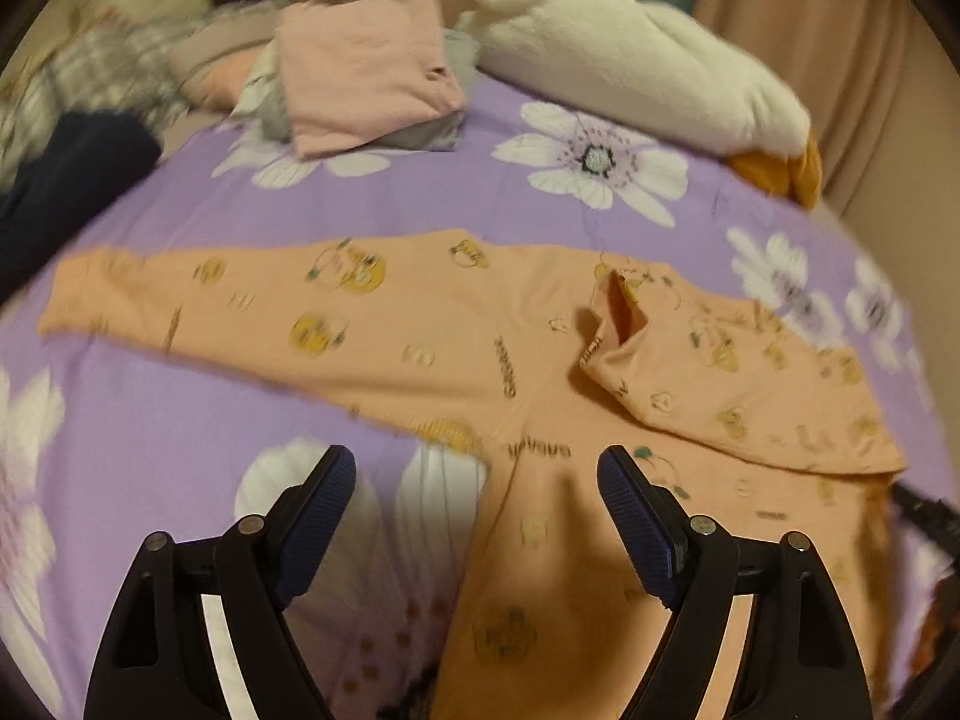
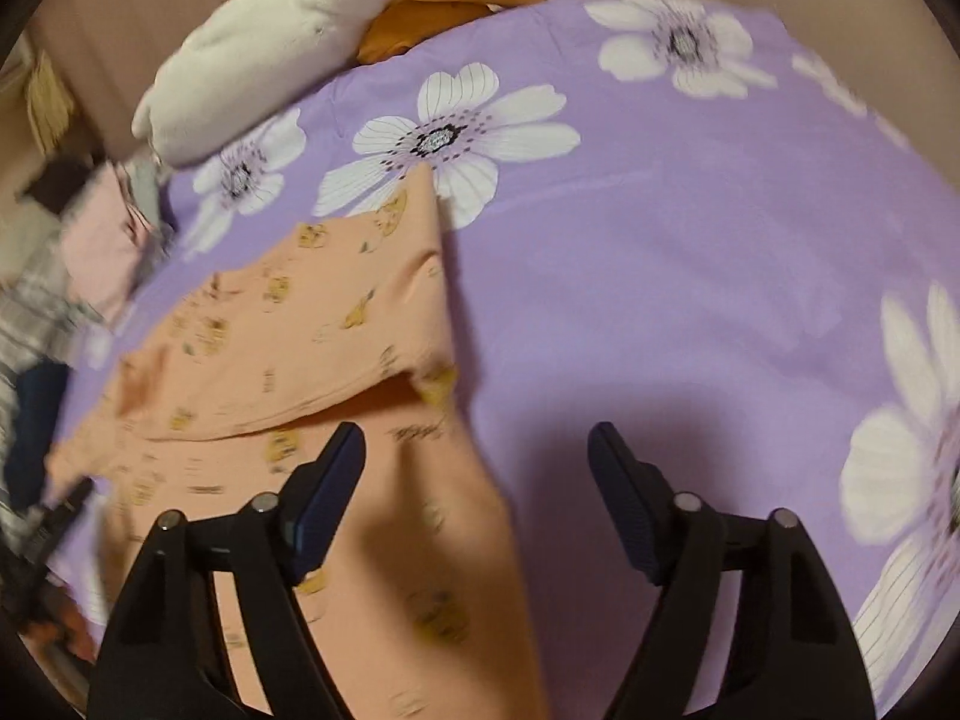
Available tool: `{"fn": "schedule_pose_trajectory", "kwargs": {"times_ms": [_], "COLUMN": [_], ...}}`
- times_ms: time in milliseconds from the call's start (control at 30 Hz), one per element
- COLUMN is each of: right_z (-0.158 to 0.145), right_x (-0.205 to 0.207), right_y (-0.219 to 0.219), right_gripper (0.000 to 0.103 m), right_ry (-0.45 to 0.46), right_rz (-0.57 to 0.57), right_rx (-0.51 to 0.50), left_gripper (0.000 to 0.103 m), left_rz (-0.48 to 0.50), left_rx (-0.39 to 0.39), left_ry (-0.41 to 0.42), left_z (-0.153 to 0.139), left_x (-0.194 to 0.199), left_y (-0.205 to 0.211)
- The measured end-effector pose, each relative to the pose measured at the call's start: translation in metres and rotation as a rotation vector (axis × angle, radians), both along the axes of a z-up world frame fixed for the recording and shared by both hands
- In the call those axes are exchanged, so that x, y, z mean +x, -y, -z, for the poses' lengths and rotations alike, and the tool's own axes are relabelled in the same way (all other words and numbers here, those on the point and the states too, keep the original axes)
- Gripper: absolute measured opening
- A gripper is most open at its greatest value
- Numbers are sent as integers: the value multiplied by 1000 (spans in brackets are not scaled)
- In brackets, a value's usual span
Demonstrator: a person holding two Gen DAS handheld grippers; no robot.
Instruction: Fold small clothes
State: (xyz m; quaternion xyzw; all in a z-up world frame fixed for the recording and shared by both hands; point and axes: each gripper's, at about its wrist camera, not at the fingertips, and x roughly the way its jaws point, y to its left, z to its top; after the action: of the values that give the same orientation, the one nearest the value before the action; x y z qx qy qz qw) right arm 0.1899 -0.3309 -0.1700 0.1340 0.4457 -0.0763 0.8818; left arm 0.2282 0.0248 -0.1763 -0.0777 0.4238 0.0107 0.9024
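A small peach garment [image 1: 456, 336] with yellow cartoon prints lies spread on the purple floral bedsheet [image 1: 420, 204]. One sleeve stretches left; the right part is folded over, with a raised crease near the middle. My left gripper [image 1: 474, 480] is open and empty, just above the garment's lower middle. In the right wrist view the same garment [image 2: 336, 324] lies at the left, its folded flap on top. My right gripper [image 2: 477, 456] is open and empty, over the garment's right edge.
A stack of folded clothes with a pink piece [image 1: 366, 72] on top sits at the far side. A white plush toy [image 1: 636, 60] with orange parts lies beside it. A dark navy cloth [image 1: 72, 180] and a plaid fabric [image 1: 90, 72] lie at the left.
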Motion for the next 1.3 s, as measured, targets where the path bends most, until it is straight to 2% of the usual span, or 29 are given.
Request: {"fn": "schedule_pose_trajectory", "kwargs": {"times_ms": [33, 100, 133, 200, 267, 333, 367, 433, 467, 500, 533, 567, 600, 667, 700, 800, 900, 967, 1100, 1200, 1300], "right_z": [-1, 0, 4, 15, 27, 30, 29, 27, 26, 26, 26, 25, 25, 25, 26, 26, 26, 29, 33, 18, -2], "right_x": [4, 11, 15, 20, 23, 23, 22, 23, 23, 23, 22, 21, 20, 20, 20, 21, 19, 16, 11, 6, 9], "right_y": [-4, -10, -15, -17, -9, 0, 2, 2, 0, 0, 0, 2, 1, 0, -1, -2, 8, 21, 35, 32, 23], "right_gripper": [76, 75, 75, 75, 75, 75, 73, 58, 55, 48, 40, 36, 28, 21, 17, 12, 10, 7, 7, 9, 9], "right_ry": [9, 30, 22, -16, -41, -19, -8, 7, 13, 17, 23, 30, 36, 42, 43, 36, 26, 17, 22, 66, 131], "right_rz": [-29, -97, -115, -113, -116, -81, -76, -86, -91, -92, -91, -90, -90, -90, -91, -88, -59, -23, 15, -1, -55], "right_rx": [-36, -142, -224, -298, -259, -203, -193, -196, -200, -197, -186, -175, -164, -136, -134, -124, -72, 20, 169, 188, 146], "left_gripper": [72, 70, 70, 67, 58, 44, 41, 32, 29, 20, 4, 4, 4, 4, 4, 4, 4, 4, 4, 4, 4], "left_rz": [6, 17, 29, 64, 51, 18, 10, 7, -9, -33, -83, -144, -183, -164, -157, -160, -119, -94, -3, 40, 23], "left_rx": [19, 37, 45, 50, 80, 115, 123, 146, 156, 186, 254, 323, 332, 224, 185, 177, 121, 118, 71, 46, 78], "left_ry": [-14, -32, -36, -77, -111, -109, -103, -77, -68, -67, -77, -91, -97, -108, -87, -94, -83, -69, -38, -49, -82], "left_z": [1, 1, 1, 6, 14, 20, 21, 21, 20, 20, 20, 21, 23, 27, 25, 18, 6, 0, -7, -5, 5], "left_x": [10, 27, 36, 57, 73, 79, 80, 80, 80, 80, 81, 81, 81, 77, 73, 67, 60, 58, 56, 57, 61], "left_y": [6, 19, 26, 39, 47, 48, 48, 47, 43, 38, 33, 26, 14, -6, -13, -16, -10, 1, 25, 42, 50]}}
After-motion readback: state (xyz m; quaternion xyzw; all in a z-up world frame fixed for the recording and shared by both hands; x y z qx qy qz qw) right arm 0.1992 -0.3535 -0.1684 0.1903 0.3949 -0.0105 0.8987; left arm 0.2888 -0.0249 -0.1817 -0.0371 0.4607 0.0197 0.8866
